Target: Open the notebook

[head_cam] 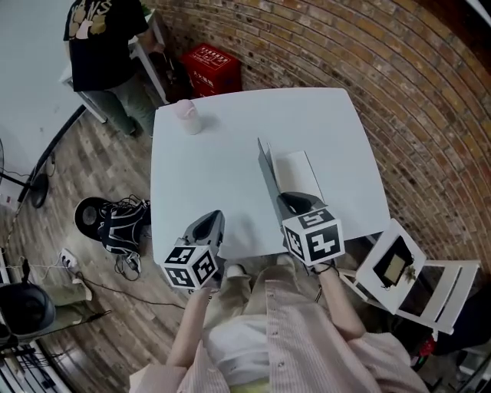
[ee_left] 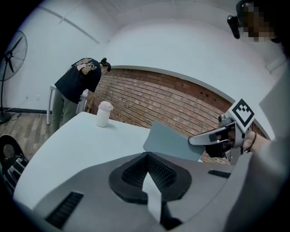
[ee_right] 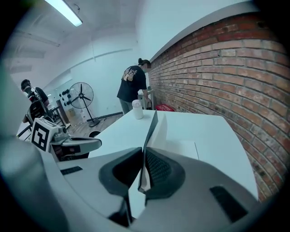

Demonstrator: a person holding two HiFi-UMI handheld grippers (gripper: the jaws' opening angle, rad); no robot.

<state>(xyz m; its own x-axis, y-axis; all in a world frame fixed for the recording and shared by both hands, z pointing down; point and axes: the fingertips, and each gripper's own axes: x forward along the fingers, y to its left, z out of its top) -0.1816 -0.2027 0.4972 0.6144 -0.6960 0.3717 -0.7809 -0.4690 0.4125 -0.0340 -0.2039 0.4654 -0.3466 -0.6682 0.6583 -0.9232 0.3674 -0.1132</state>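
While the desk [head_cam: 222,161] carries the notebook [head_cam: 298,173] at its right, cover [head_cam: 266,165] raised on edge, a capped bottle [head_cam: 186,117] stands far left. The right claw [head_cam: 291,202], tilted down, pinches that cover; the left claw [head_cam: 211,222] hangs closed, empty.

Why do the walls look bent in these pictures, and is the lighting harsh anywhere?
Head view: the wide lens bows the brick wall into a curve; light even, shadows faint. Left gripper view: dark rounded corners, wall top arched. Right gripper view: a ceiling strip light glares brightly; the notebook cover is sharp.
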